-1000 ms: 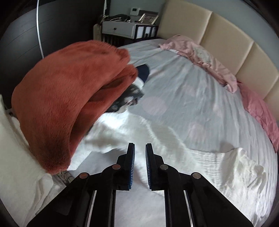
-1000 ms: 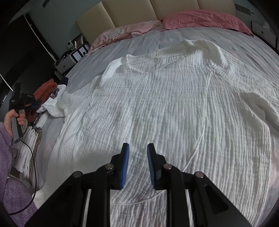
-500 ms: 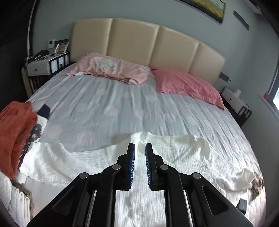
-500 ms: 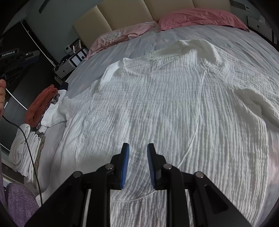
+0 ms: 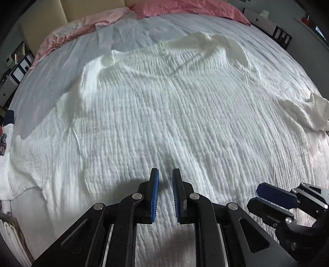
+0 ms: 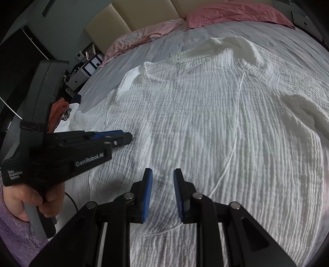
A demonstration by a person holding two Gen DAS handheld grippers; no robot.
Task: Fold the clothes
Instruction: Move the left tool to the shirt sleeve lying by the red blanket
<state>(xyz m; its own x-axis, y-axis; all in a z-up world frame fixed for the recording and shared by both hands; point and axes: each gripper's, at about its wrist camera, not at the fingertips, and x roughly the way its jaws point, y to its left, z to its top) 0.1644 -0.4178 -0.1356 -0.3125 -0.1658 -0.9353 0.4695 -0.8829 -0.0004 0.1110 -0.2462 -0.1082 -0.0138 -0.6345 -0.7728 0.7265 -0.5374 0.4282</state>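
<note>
A white crinkled shirt (image 5: 168,106) lies spread flat on the bed, collar toward the headboard; it also shows in the right wrist view (image 6: 205,123). My left gripper (image 5: 165,174) hovers over the shirt's lower middle, jaws a narrow gap apart and empty; it also shows in the right wrist view (image 6: 123,136) at the left. My right gripper (image 6: 162,174) is open and empty above the shirt's lower hem; it also shows in the left wrist view (image 5: 259,195) at the lower right.
Two pink pillows (image 6: 236,14) lie by the beige headboard (image 6: 127,18). A pile of clothes with an orange towel (image 6: 57,111) sits at the bed's left edge. A nightstand (image 6: 82,76) stands at the far left. The bed sheet (image 5: 61,67) is light grey.
My left gripper has swung from the orange towel pile at the left to over the middle of the shirt, beside the right gripper. The right gripper's jaws have opened a little wider.
</note>
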